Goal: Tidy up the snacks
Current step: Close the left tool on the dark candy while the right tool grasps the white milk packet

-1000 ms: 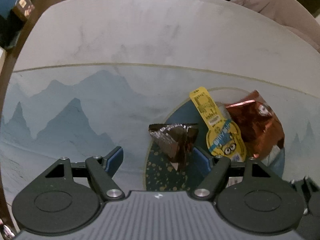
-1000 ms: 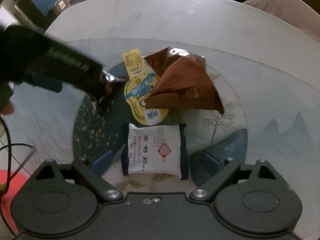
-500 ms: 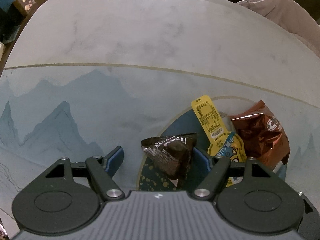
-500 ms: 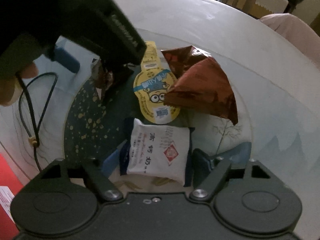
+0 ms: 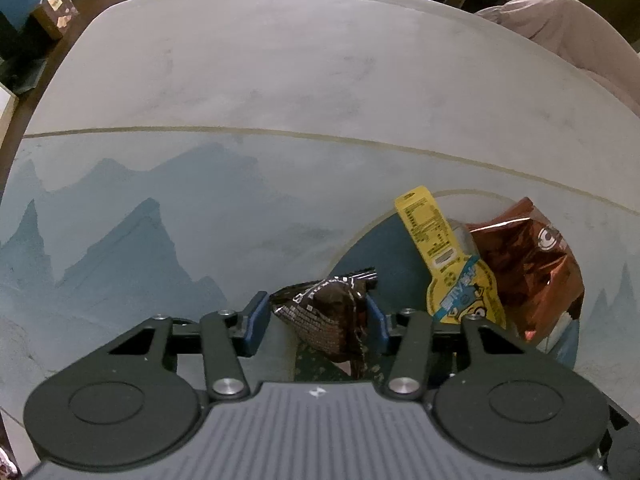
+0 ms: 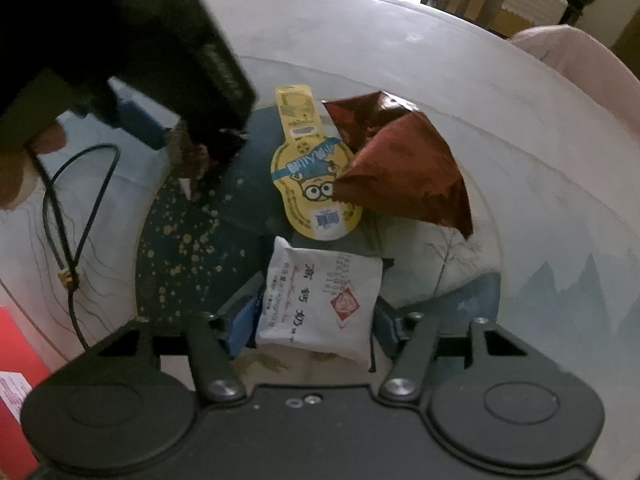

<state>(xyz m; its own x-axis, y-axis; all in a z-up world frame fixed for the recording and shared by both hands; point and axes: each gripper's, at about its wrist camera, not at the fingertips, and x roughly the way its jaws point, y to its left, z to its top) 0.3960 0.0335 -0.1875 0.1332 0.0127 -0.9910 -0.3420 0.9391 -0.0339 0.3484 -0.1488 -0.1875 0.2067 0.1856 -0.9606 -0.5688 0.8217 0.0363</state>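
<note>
Snacks sit between both claws: the dark packet [image 5: 324, 316] lies between the closing fingers of the left claw [image 5: 316, 316], pads touching its sides. The white packet [image 6: 320, 300] lies between the closing right claw [image 6: 316, 320], presumably so both lift off the surface [image 5: 280, 100] together.

the white packet [image 6: 320, 300] bears chinese characters and a red diamond emblem; print on the yellow pouch [image 6: 308, 168] is too blurred to read.

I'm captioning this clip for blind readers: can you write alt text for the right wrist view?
The right gripper is closing around a white snack packet on a painted table. Just beyond lie a yellow cartoon pouch and a brown foil bag. At upper left, the left gripper reaches down over a dark snack.
</note>
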